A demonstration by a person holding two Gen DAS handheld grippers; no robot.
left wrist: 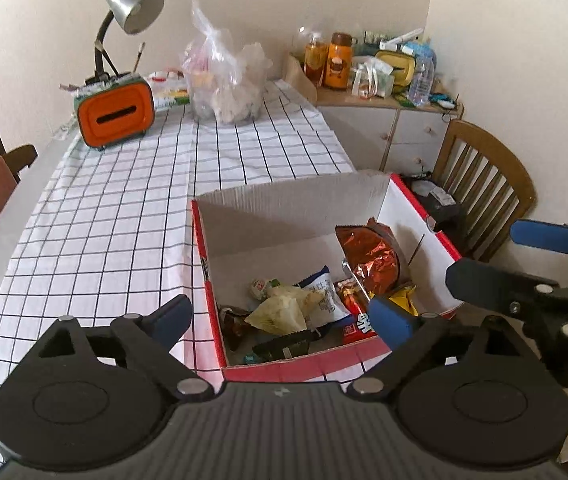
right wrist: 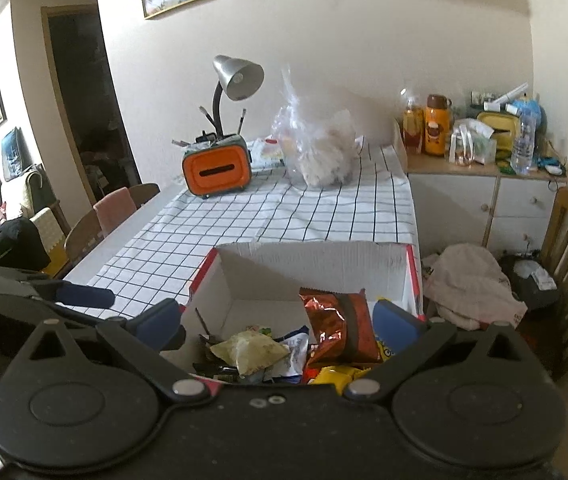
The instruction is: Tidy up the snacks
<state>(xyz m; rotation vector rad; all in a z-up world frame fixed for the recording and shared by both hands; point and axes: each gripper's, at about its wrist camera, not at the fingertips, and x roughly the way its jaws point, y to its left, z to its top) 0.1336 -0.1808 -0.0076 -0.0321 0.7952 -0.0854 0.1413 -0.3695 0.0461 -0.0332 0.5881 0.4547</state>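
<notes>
**Snacks all in the box, both claws wide open and empty**

Snacks are sitting in a pile inside the red-and-white cardboard box [left wrist: 416,204], which rests on the checked tablecloth [left wrist: 124,208] at the table's near right corner, its right wall running along the table's right edge. The shiny orange-brown chip bag [left wrist: 368,256] leans upright against the box's right wall. Next to it on the box floor: a pale green crinkled packet [left wrist: 280,312], a blue-and-white packet [left wrist: 324,292] partly under it, a red packet [left wrist: 358,320] and a yellow one [left wrist: 404,296] toward the near right corner of the box. There's also something dark at the near wall, but I can't make out what it is.

Left gripper [left wrist: 280,318] hangs over the near edge of the box with its jaws spread as far as they go, nothing between the blue pads. Right gripper [right wrist: 280,320] is the same deal, jaws spread wide, no packet touching either pad, hovering above the box's near wall. From the left wrist view you can see the right gripper just off the box's right side.

Far end of the table has an orange tissue box [left wrist: 116,114] with a silver desk lamp [left wrist: 132,8] behind it near the far left corner, and a clear plastic bag [left wrist: 224,80] of stuff at the far edge. Wooden chair [left wrist: 484,184] stands past the right edge.
</notes>
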